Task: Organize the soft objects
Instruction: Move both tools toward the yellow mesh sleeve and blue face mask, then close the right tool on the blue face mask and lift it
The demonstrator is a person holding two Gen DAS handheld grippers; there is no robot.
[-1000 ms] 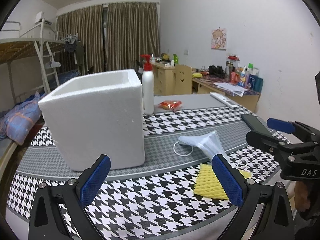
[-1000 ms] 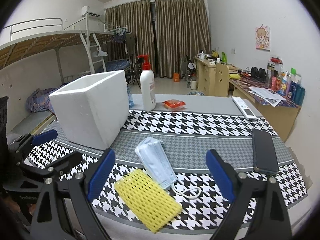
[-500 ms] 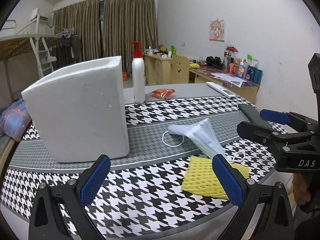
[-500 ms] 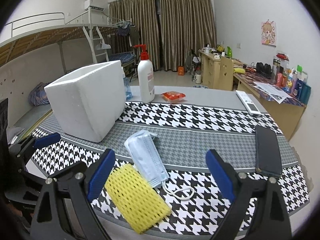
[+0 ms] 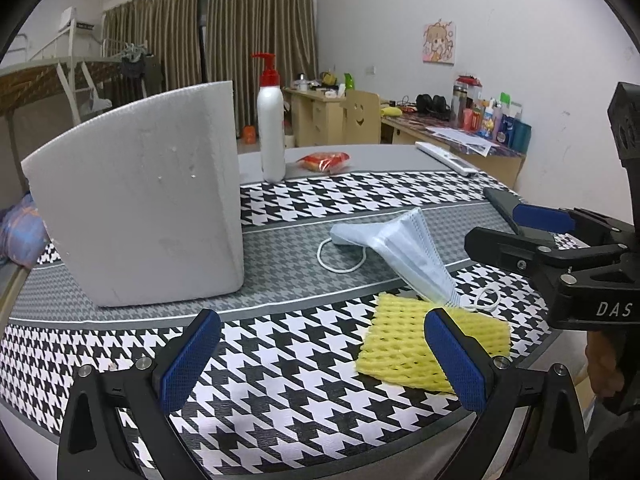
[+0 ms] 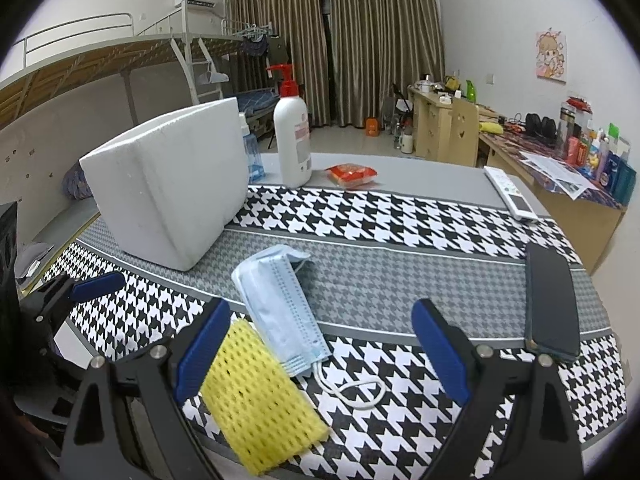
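Note:
A yellow foam net sleeve (image 5: 404, 344) (image 6: 256, 396) lies at the table's near edge. One end of a pale blue face mask (image 5: 404, 248) (image 6: 280, 304) rests on it, its white ear loop (image 6: 352, 392) trailing on the cloth. A white foam box (image 5: 136, 208) (image 6: 168, 184) stands to the left. My left gripper (image 5: 320, 356) is open with nothing in it, low over the cloth in front of the box; its right pad overlaps the sleeve in view. My right gripper (image 6: 324, 348) is open and holds nothing, just above the mask and sleeve.
A white pump bottle (image 6: 294, 140) and a red snack packet (image 6: 352, 174) stand behind the box. A black phone (image 6: 552, 300) and a white remote (image 6: 510, 196) lie on the right side of the houndstooth tablecloth (image 6: 400, 216). A desk with bottles stands far right.
Both grippers have come lower and closer to the table. The mask and sleeve appear larger and nearer. Nothing has been taken hold of.

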